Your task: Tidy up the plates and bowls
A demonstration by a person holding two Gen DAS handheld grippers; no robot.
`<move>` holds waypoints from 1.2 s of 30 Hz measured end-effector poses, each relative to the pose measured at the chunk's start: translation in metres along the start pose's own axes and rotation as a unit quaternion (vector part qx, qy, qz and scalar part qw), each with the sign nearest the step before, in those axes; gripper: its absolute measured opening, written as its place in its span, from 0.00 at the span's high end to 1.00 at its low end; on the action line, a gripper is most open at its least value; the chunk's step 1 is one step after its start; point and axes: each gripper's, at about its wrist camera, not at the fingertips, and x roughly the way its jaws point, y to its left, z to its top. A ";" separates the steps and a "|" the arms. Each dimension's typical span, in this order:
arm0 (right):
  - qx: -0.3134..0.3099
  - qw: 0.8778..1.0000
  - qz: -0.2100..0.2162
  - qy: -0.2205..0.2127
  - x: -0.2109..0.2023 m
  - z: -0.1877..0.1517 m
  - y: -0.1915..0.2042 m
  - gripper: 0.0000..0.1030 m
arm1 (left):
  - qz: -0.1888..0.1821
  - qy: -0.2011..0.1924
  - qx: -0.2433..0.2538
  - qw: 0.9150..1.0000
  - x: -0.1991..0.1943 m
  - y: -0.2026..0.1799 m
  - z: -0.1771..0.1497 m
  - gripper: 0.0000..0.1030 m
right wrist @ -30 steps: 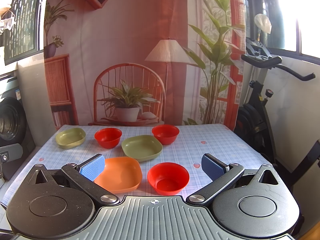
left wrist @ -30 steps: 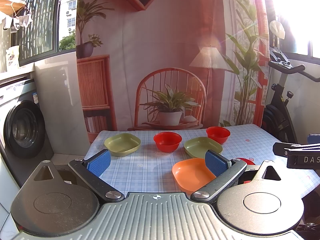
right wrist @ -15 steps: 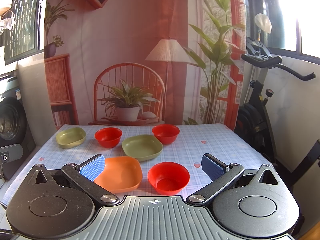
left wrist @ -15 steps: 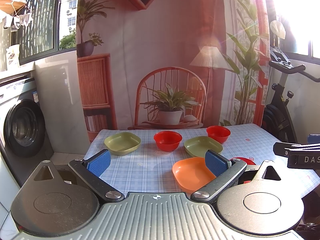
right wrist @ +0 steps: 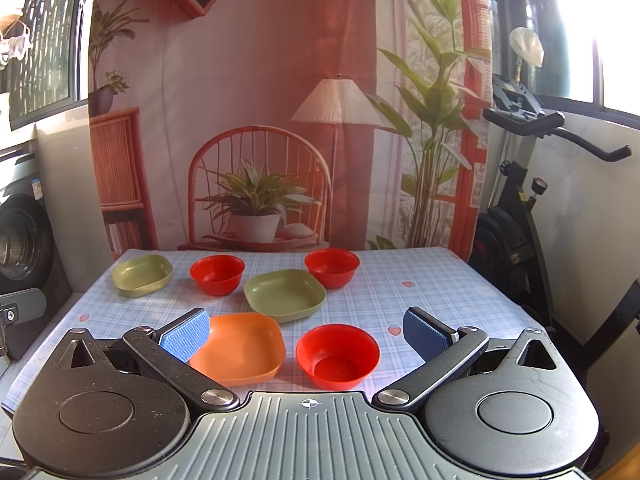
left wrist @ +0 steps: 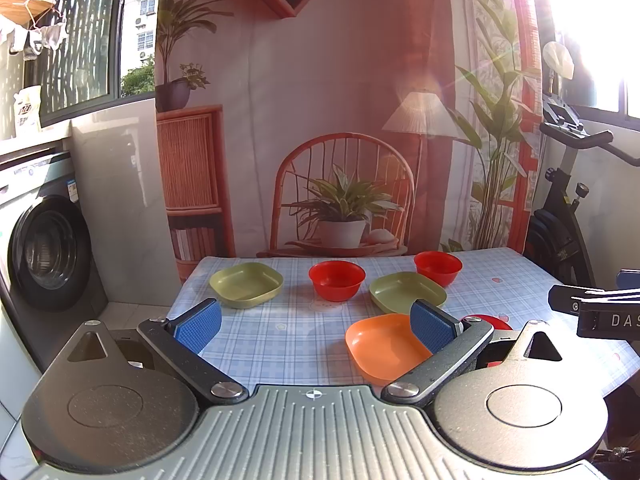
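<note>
While both tools hang above the near edge, the dishes lie as follows.

Left gripper (left wrist: 316, 325): blue-padded jaws spread wide, gripping nothing; bare checked cloth lies between its pads.
Right gripper (right wrist: 306, 332): jaws equally wide apart, empty, poised over the near dishes.
Table (right wrist: 432, 300): light blue checked tablecloth; its 3 o'clock side is bare, giving the most free room.
Orange square plastic plate (right wrist: 240, 348): near row, at 7 o'clock from table centre, partly covered by the right gripper's left pad.
Near red round plastic bowl (right wrist: 338, 354): just beside the orange plate, apart from it, at 6 o'clock.
Central olive-green square plate (right wrist: 285, 294): mid-table, near the far-right red bowl (right wrist: 332, 267) at its 1 o'clock; contact cannot be told.
Far-middle red bowl (right wrist: 217, 274): at 11 o'clock, standing alone.
Far olive-green plate (right wrist: 142, 275): at 10 o'clock, close to the table's left edge.
Edges: far edge meets a printed backdrop (right wrist: 256, 80); an exercise bike (right wrist: 520, 216) stands beyond the right edge.
Hidden: in the left wrist view the near red bowl is almost wholly behind the gripper finger; the table's near edge is covered by both gripper bodies.
</note>
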 end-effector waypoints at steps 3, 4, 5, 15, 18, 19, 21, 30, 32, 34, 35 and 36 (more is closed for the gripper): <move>0.000 1.000 0.000 0.000 0.000 0.000 0.000 0.00 | 0.001 0.001 -0.001 1.000 0.000 0.000 0.000 0.01; 0.000 1.000 0.000 0.000 0.000 0.001 0.000 0.00 | 0.002 0.002 -0.002 1.000 0.000 0.000 0.001 0.01; 0.000 1.000 0.000 0.000 0.000 0.001 -0.001 0.00 | 0.003 0.002 -0.002 1.000 0.000 0.000 0.001 0.01; -0.004 0.999 0.034 -0.030 0.004 0.018 -0.010 0.00 | -0.008 0.026 -0.018 0.999 0.012 0.006 0.006 0.01; -0.020 0.997 0.030 -0.063 0.011 0.029 -0.012 0.00 | -0.009 0.026 -0.009 1.000 0.021 0.010 0.013 0.01; -0.021 0.997 0.032 -0.070 0.015 0.036 -0.014 0.00 | -0.002 0.021 -0.003 1.000 0.024 0.010 0.016 0.01; -0.015 0.996 0.043 -0.073 0.026 0.047 -0.016 0.00 | 0.011 0.013 0.009 1.000 0.033 0.012 0.027 0.01; 0.015 0.992 0.070 -0.100 0.084 0.083 -0.013 0.00 | 0.016 0.002 0.013 1.000 0.086 0.023 0.073 0.02; 0.016 0.993 0.075 -0.086 0.101 0.088 -0.010 0.00 | 0.017 0.004 0.018 1.000 0.099 0.024 0.080 0.02; 0.021 0.994 0.078 -0.073 0.117 0.091 -0.008 0.00 | 0.015 0.009 0.021 1.000 0.115 0.029 0.085 0.02; 0.020 0.994 0.081 -0.064 0.126 0.093 -0.007 0.00 | 0.014 0.012 0.021 1.000 0.121 0.031 0.086 0.02; 0.020 0.995 0.082 -0.053 0.134 0.094 -0.006 0.00 | 0.014 0.015 0.019 1.000 0.127 0.033 0.088 0.02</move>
